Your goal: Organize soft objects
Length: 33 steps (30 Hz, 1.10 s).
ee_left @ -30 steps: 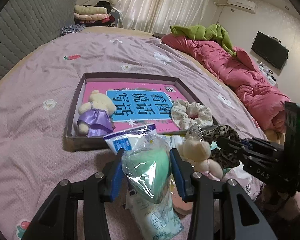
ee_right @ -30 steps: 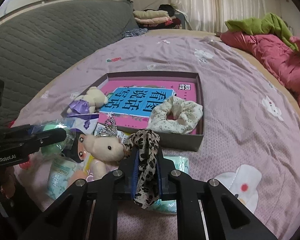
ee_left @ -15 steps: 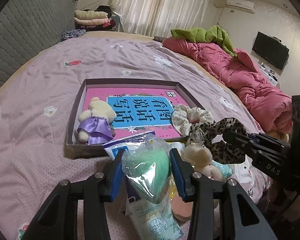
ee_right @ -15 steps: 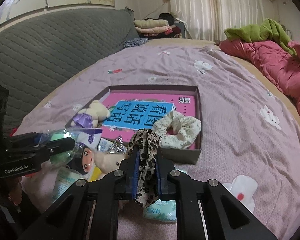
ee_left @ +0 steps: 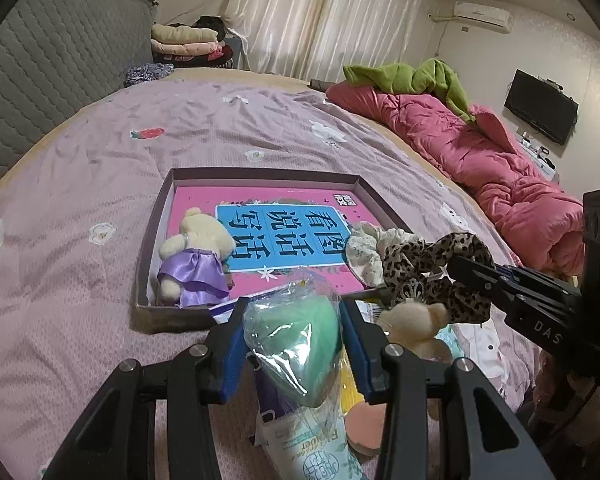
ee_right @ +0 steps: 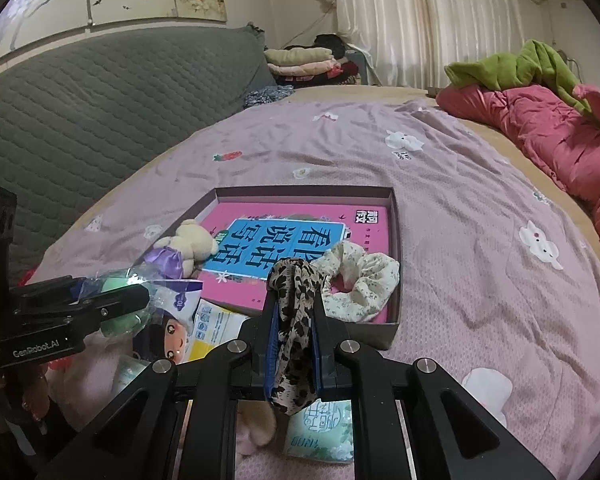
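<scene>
Leopard scrunchie (ee_right: 293, 320) | my R gripper (ee_right: 294, 354) clamps it, lifted since 1s ago, nearing box (ee_right: 395, 248) | L gripper (ee_left: 292, 344) grips bagged green sponge (ee_left: 300, 340) | drop next

A crumpled pink quilt (ee_left: 500, 168) lies at two o'clock, a green blanket (ee_left: 416, 76) on its far end. A wall television (ee_left: 540, 106) hangs beyond; folded clothes (ee_left: 184, 40) sit at eleven o'clock.

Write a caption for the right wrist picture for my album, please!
Right gripper lifts a leopard-print fabric scrunchie toward the shallow brown cardboard box on the pink bedspread.
</scene>
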### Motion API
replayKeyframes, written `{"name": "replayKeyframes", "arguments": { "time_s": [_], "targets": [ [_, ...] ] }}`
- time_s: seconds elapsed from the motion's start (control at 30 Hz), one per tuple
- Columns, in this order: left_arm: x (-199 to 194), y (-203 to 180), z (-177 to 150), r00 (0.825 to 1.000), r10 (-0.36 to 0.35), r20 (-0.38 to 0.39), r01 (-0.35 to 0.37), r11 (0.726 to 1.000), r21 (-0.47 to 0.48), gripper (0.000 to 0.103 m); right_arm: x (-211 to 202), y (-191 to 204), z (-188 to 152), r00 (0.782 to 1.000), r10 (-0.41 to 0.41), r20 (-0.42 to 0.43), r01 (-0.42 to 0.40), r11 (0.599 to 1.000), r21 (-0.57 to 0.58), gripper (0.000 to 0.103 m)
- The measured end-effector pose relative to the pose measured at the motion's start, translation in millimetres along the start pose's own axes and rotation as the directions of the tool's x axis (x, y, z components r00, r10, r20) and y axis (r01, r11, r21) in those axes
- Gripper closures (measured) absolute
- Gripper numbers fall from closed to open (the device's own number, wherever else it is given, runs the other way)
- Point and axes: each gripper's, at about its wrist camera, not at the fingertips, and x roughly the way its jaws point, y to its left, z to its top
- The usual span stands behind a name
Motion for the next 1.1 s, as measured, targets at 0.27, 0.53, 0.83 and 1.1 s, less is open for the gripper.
{"name": "replayKeyframes", "arguments": {
  "time_s": [0.27,0.53,0.83,1.1],
  "targets": [
    [-1,0,4,1.000,-0.004,0.013,0.004,1.000,0.000,0.059,-1,-4,8,1.000,0.013,0.022,-0.014,1.000,0.022,0.089],
    [0,3,7,1.000,-0.009,0.022,0.010,1.000,-0.014,0.059,1,-5,15,0.999,0.016,0.032,-0.017,1.000,0.024,0.089],
    [2,6,12,0.999,-0.009,0.031,0.010,1.000,-0.023,0.059,6,-4,22,0.999,0.026,0.040,-0.027,0.999,0.030,0.089],
    [6,9,19,0.999,-0.005,0.040,0.006,1.000,-0.026,0.059,9,-1,25,0.998,0.040,0.042,-0.041,0.999,0.029,0.089]
  ]
}}
